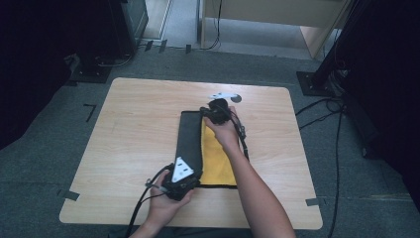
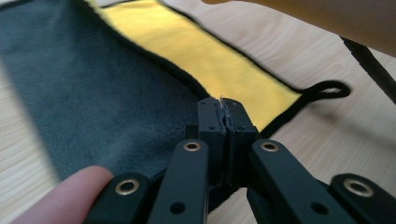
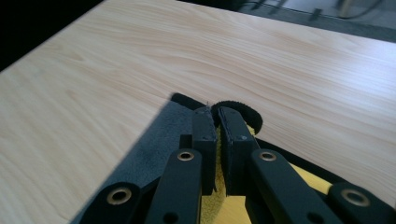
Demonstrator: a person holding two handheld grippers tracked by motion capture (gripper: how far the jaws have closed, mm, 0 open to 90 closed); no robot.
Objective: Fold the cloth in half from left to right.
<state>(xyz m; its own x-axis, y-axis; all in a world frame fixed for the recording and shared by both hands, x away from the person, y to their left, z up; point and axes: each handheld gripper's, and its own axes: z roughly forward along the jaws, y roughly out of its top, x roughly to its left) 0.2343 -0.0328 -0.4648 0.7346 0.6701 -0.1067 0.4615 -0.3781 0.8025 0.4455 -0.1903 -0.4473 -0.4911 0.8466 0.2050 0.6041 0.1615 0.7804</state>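
Both sets of jaws are pinched tight on the cloth (image 1: 190,141) — the left gripper (image 2: 223,112) on its near corner, the right gripper (image 3: 217,122) on the far corner. It lies mid-table (image 1: 138,124), grey flap folded over yellow.

looks like a lab or recording studio setup tbh: small light-wood desk (image 1: 138,129) on grey carpet (image 1: 49,163), tape marks (image 1: 89,110) on the floor, black stand bases (image 1: 312,82) with cables (image 1: 322,111) trailing around, dark curtains (image 1: 29,64) either side.
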